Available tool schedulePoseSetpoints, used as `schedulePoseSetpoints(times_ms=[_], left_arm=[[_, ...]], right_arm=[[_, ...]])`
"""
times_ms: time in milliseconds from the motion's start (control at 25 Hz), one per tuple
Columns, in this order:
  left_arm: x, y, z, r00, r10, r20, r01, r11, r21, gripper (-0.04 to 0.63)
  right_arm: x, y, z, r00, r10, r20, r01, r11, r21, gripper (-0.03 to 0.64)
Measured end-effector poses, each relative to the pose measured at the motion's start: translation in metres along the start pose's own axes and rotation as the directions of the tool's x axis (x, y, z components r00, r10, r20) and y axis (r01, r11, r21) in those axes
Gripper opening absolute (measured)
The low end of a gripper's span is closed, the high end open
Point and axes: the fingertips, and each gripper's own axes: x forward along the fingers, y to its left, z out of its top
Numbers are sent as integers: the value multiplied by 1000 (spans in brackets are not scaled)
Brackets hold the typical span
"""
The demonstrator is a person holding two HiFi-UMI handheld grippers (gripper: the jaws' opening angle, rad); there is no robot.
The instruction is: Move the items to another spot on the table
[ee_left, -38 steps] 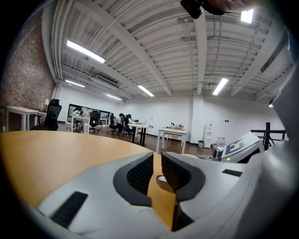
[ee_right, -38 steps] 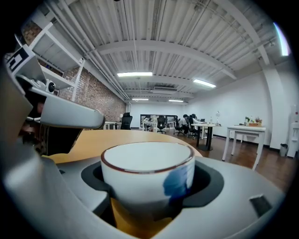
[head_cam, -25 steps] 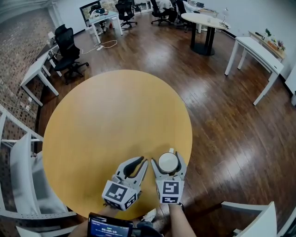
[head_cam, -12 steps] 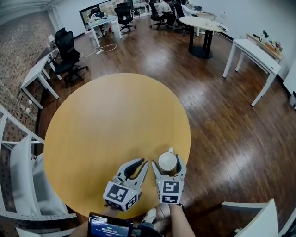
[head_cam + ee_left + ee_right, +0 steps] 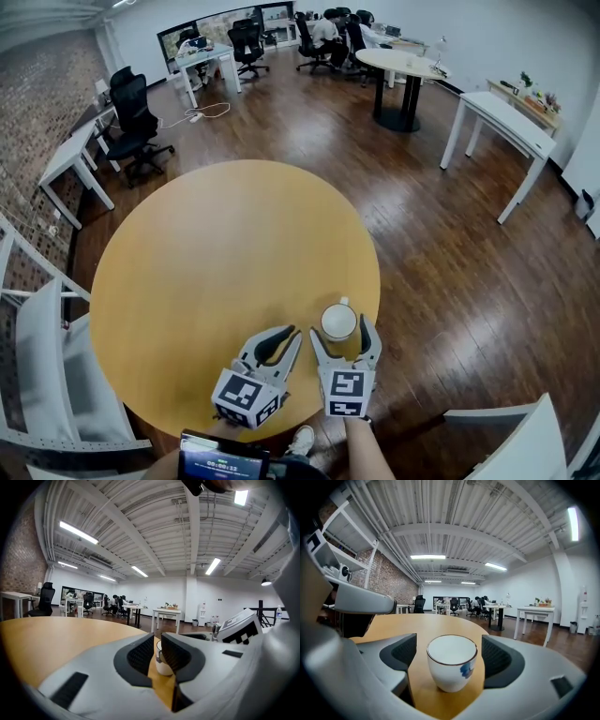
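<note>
A white cup [image 5: 338,322] with a blue mark [image 5: 451,665] stands upright on the round yellow table [image 5: 216,253], close to its near right edge. My right gripper [image 5: 339,330] is open around it. Its jaws have just been opening, and a gap shows on each side between the pads and the cup in the right gripper view [image 5: 449,656]. My left gripper [image 5: 289,334] hovers just left of it with its jaws shut on nothing. Through the slit between them in the left gripper view [image 5: 157,641], part of the cup [image 5: 162,666] shows.
The table's edge runs just right of the cup, with wooden floor [image 5: 450,281] beyond. White chairs stand at the left [image 5: 47,366] and bottom right [image 5: 525,441]. A phone screen [image 5: 223,459] sits at the bottom. Desks and office chairs [image 5: 136,108] are far behind.
The right gripper's jaws have spread slightly and no longer touch the cup, which stays on the table. Both grippers have risen a little, and the head view has tilted up.
</note>
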Motion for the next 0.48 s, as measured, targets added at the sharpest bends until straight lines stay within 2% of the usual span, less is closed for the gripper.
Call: schedulePoseSetpoints(times_ms=[480], left_arm=[[-49, 24, 31, 997, 48, 64, -48, 999, -13, 8]], right_arm=[[-31, 68, 70, 989, 99, 107, -94, 995, -45, 405]])
